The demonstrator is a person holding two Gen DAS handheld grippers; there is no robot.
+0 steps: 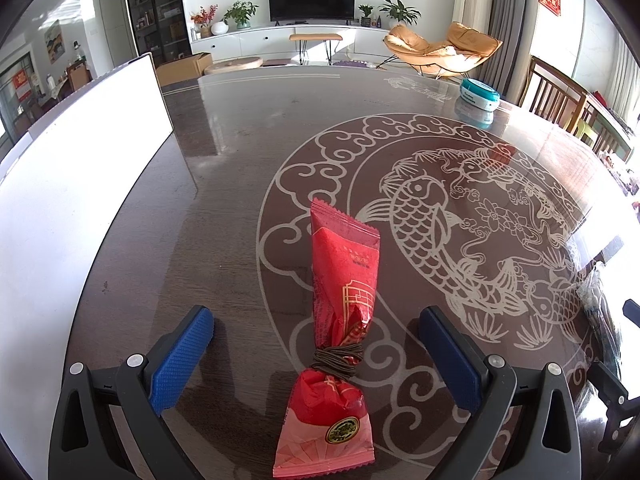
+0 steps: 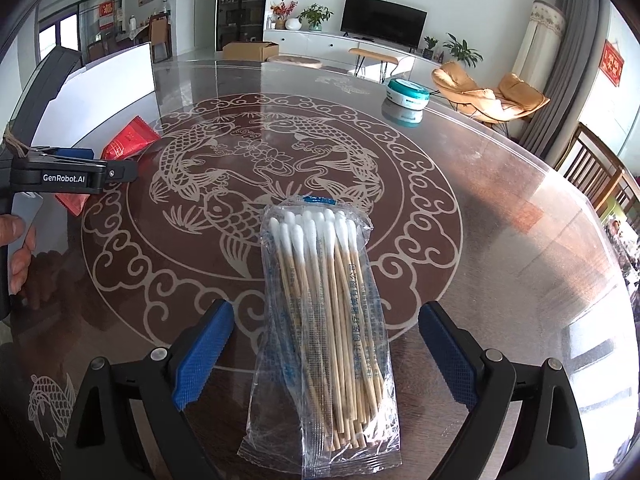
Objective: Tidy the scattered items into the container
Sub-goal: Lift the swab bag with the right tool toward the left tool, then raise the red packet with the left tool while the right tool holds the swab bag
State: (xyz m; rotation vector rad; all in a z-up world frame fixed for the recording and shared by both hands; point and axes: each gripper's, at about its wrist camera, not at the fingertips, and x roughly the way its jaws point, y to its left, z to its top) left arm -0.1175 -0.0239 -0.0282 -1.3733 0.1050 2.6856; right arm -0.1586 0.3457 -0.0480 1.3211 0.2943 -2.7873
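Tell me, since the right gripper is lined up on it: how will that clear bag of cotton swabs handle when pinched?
The bag of cotton swabs is thin glossy film, so it may slip on the blue pads. The sticks sit loose inside, so they could shift and the ends sag. It looks light.

My left wrist camera rides on my left hand-held gripper (image 1: 316,356), tilted down at the tabletop (image 1: 240,152) from close above, facing the far wall and the television (image 1: 311,0). My right wrist camera looks the same way along my right hand-held gripper (image 2: 326,350), equally near. Both views share the fish pattern (image 1: 460,232), the teal tin (image 1: 479,95), the white container (image 1: 80,184) at left and the red packet (image 1: 344,320); the right view also catches my left hand-held gripper from the side.
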